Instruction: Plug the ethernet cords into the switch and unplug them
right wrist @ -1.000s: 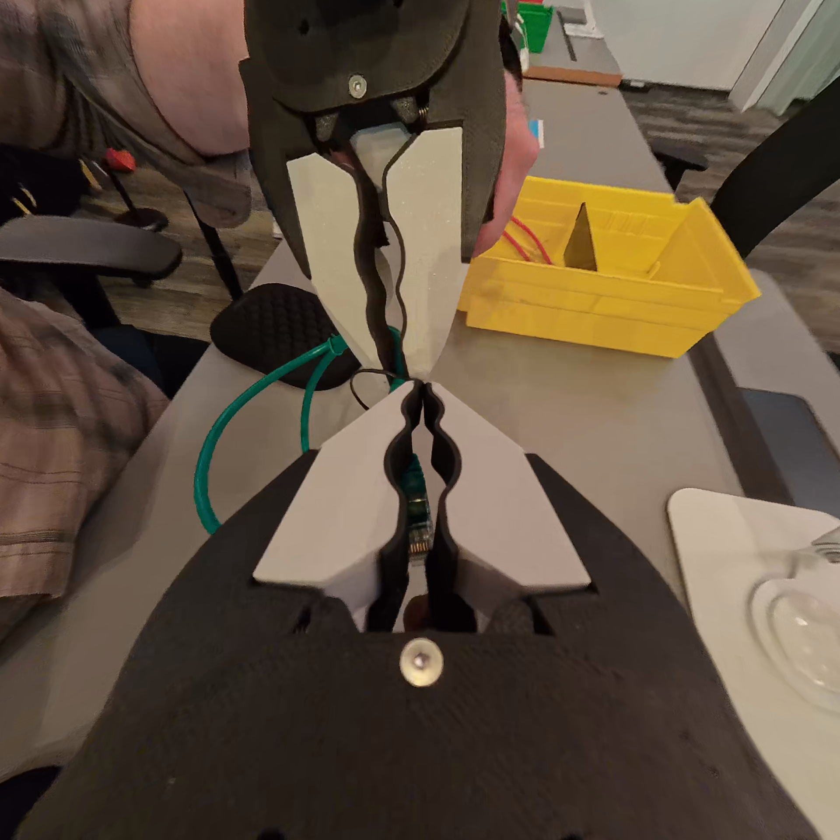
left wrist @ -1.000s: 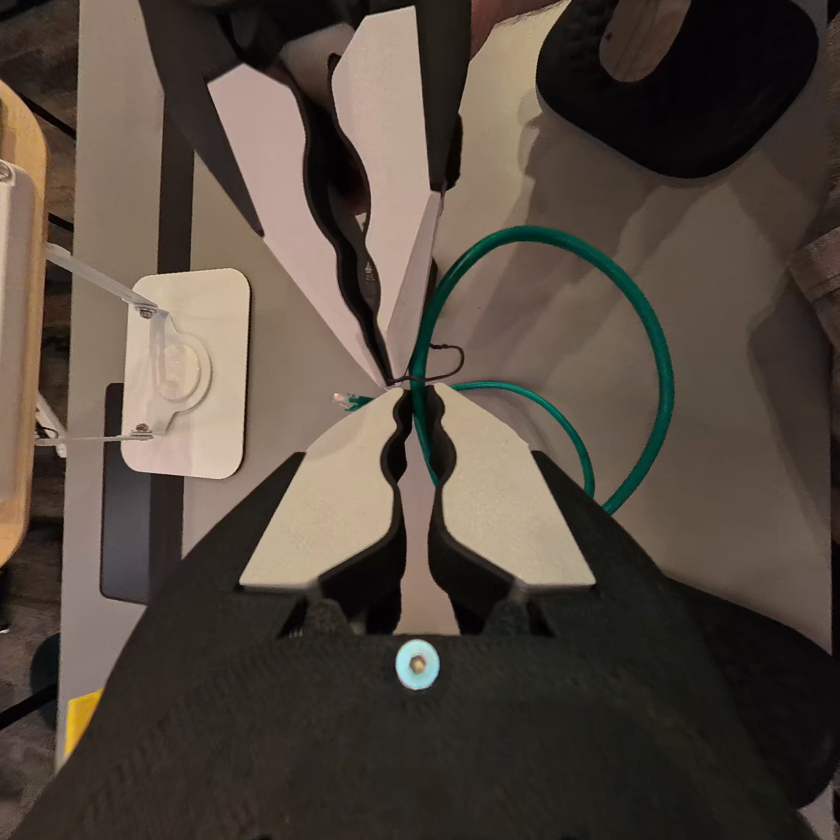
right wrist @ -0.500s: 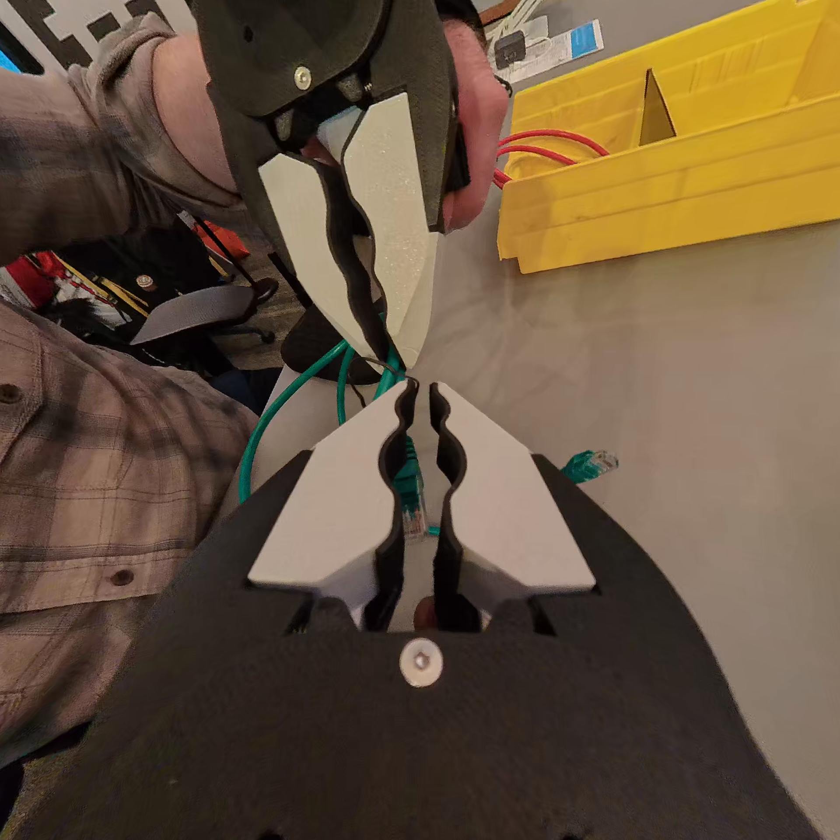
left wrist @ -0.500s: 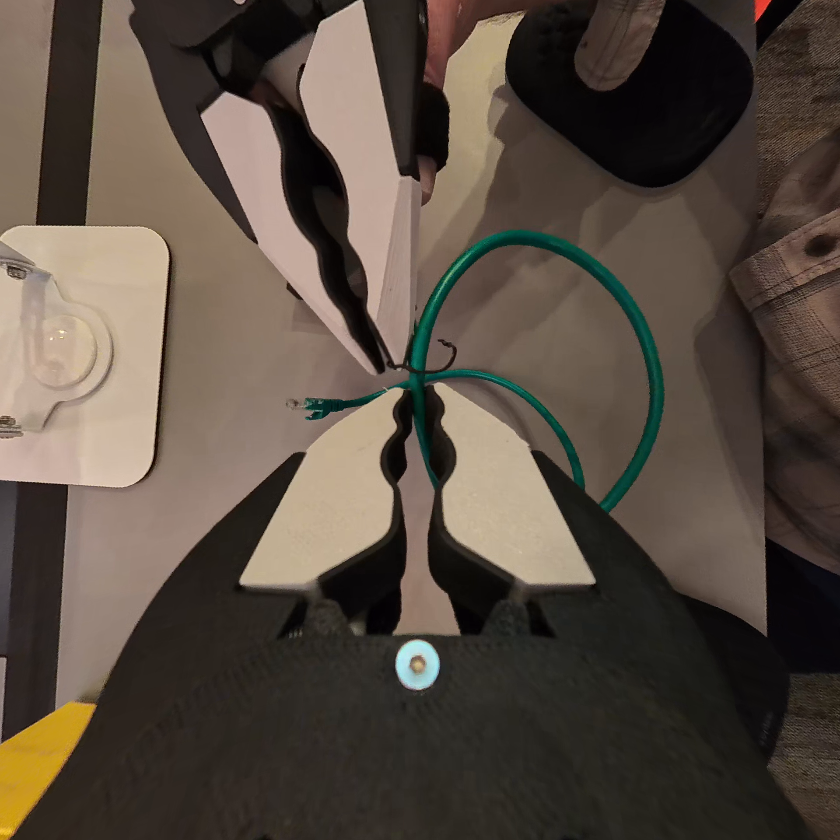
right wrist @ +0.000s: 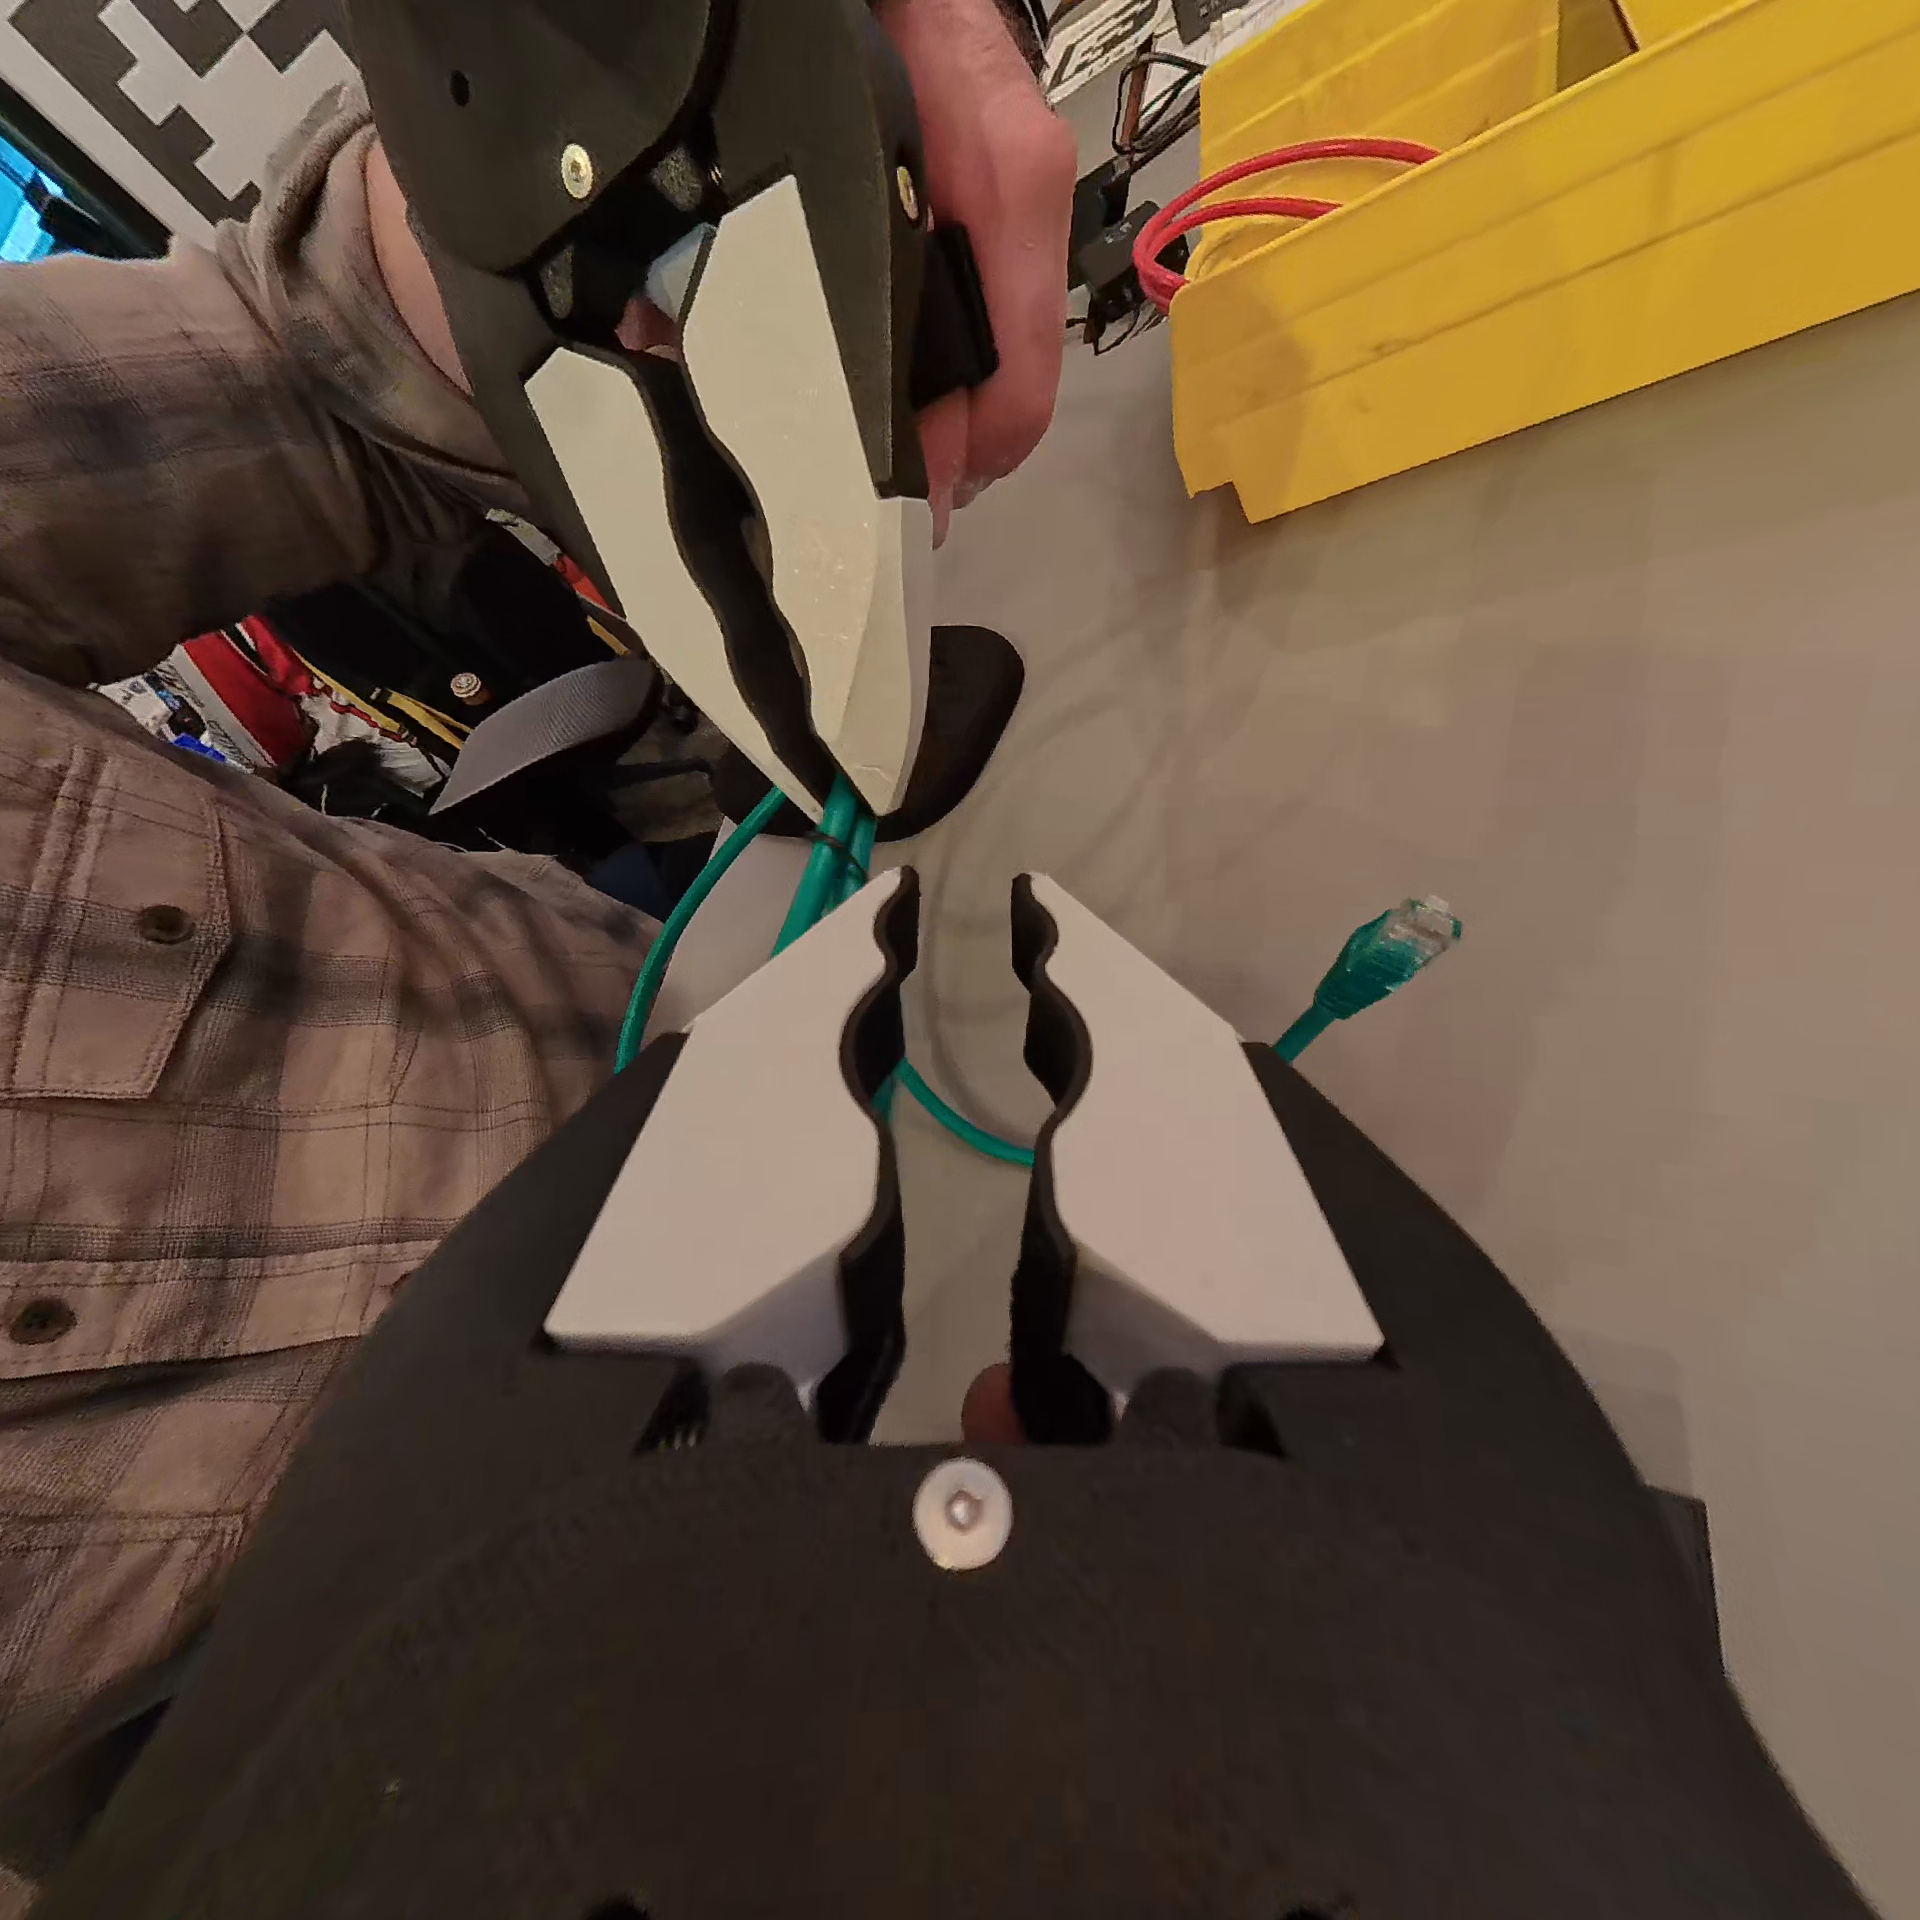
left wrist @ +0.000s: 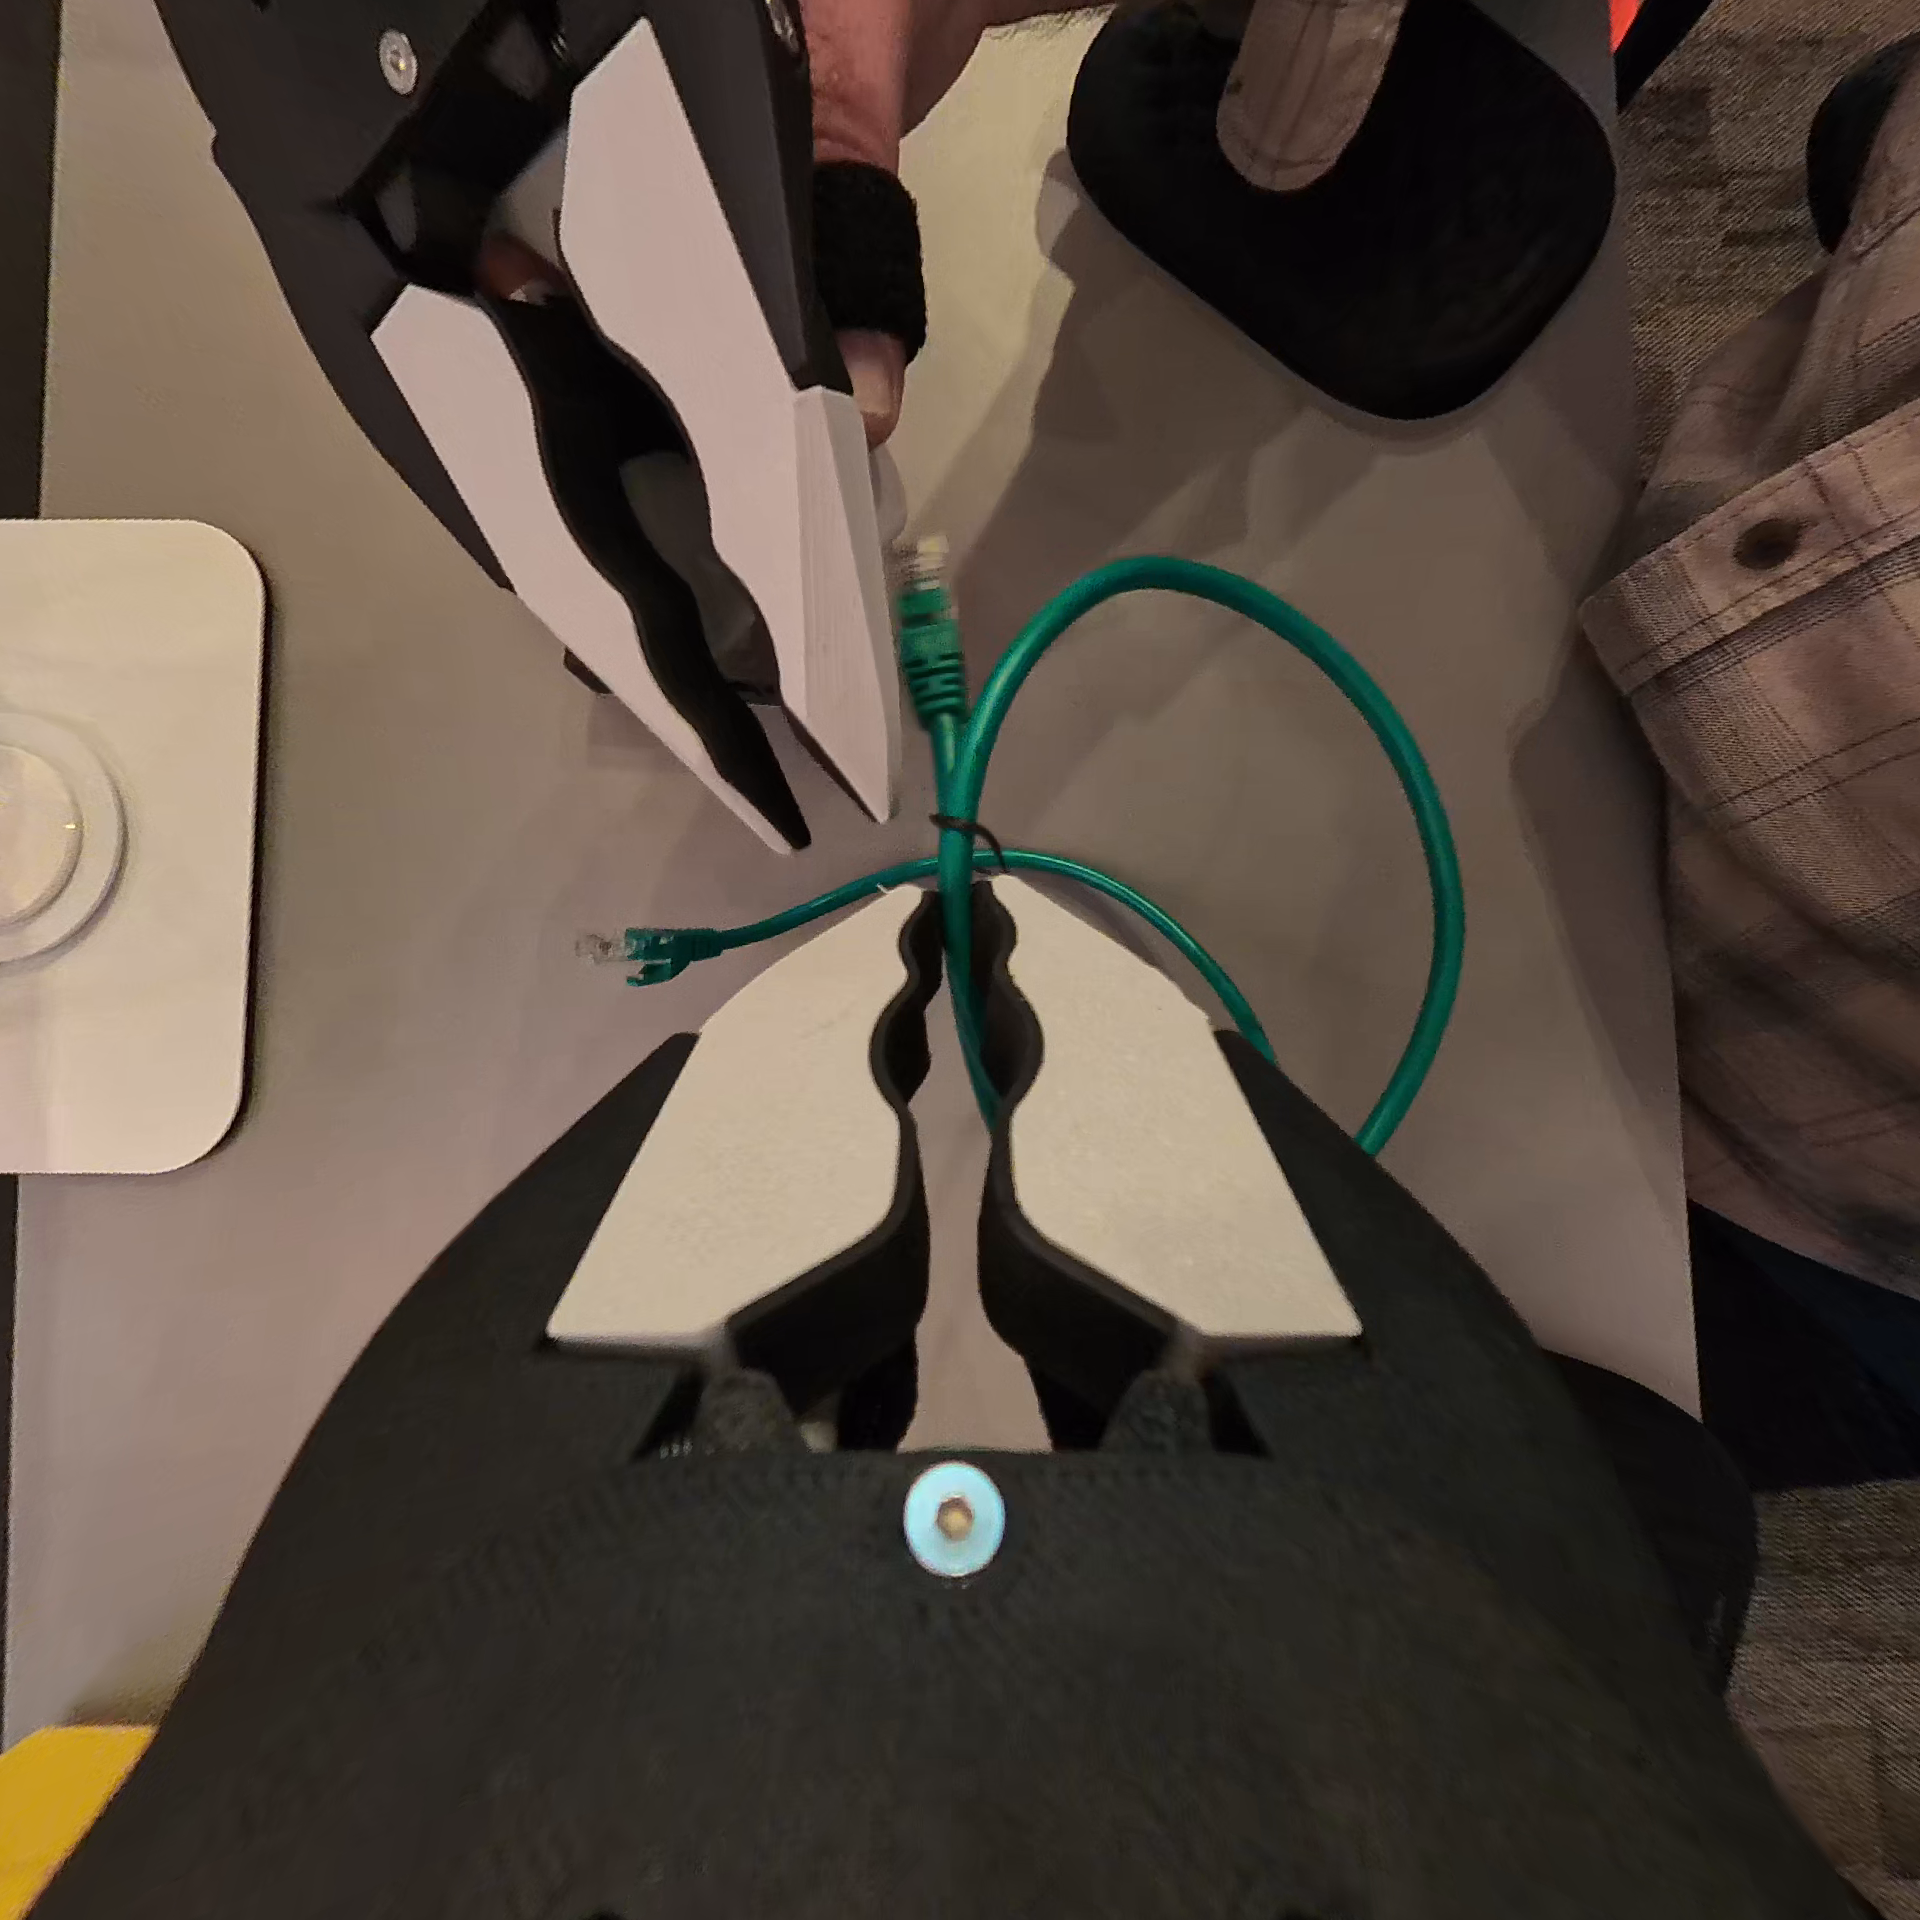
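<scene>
A green ethernet cord [left wrist: 1439, 862] lies in a loop on the grey table, bound by a black twist tie [left wrist: 966, 831]. My left gripper [left wrist: 956, 904] is shut on the cord just behind the tie; it also shows in the right wrist view [right wrist: 847, 805]. My right gripper [right wrist: 961, 883] is open and empty, with a bit of cord [right wrist: 956, 1127] crossing below its jaws. It faces the left gripper in the left wrist view [left wrist: 836, 821]. One plug [left wrist: 930, 613] sticks up free beside a right finger. The other plug [left wrist: 644, 945] [right wrist: 1392, 945] lies on the table. No switch is in view.
A yellow bin [right wrist: 1558, 312] holds red cords [right wrist: 1247, 197] at the back. A white pad [left wrist: 125, 1039] with a clear holder lies at the left. A black chair armrest [left wrist: 1340, 260] and a person's plaid sleeve [left wrist: 1787, 831] border the table's right edge. The tips of both grippers are at nearly the same place.
My right gripper has opened and let go of the green plug it held, then drawn back a little. The freed plug now stands beside its finger. My left gripper keeps its hold.
</scene>
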Demonstrator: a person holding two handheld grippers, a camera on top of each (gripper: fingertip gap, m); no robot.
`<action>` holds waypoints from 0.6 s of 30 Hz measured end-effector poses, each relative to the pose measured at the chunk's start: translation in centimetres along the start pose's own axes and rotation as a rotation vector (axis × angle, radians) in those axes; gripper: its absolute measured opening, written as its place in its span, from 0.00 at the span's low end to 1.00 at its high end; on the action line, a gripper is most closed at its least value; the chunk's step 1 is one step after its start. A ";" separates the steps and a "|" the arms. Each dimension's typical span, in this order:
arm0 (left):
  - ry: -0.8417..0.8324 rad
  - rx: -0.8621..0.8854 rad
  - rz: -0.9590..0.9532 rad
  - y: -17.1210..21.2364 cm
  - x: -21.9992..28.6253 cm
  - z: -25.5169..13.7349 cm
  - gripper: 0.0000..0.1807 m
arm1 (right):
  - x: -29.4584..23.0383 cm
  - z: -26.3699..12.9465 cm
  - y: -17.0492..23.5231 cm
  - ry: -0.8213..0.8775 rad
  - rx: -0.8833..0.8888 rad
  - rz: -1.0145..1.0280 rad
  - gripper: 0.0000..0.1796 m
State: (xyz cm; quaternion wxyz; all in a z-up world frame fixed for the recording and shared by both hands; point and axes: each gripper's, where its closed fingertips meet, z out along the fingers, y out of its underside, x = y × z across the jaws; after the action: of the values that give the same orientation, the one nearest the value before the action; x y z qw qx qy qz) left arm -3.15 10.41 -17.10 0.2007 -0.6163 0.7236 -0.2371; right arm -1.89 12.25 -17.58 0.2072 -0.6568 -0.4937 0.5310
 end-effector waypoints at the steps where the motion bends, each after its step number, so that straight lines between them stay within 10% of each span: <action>1: 0.008 0.009 -0.003 -0.1 0.1 0.0 0.03 | 0.1 -0.1 0.1 0.003 0.000 -0.001 0.09; 18: 0.068 0.073 0.053 -1.7 1.2 -1.3 0.03 | -2.7 -3.7 0.4 0.022 0.179 -0.244 0.18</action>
State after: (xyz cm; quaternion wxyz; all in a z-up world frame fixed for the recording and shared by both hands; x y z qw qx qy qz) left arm -2.80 9.14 -15.04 0.2044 -0.5809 0.7370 -0.2786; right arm 1.70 10.70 -15.26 0.3335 -0.5765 -0.5182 0.5366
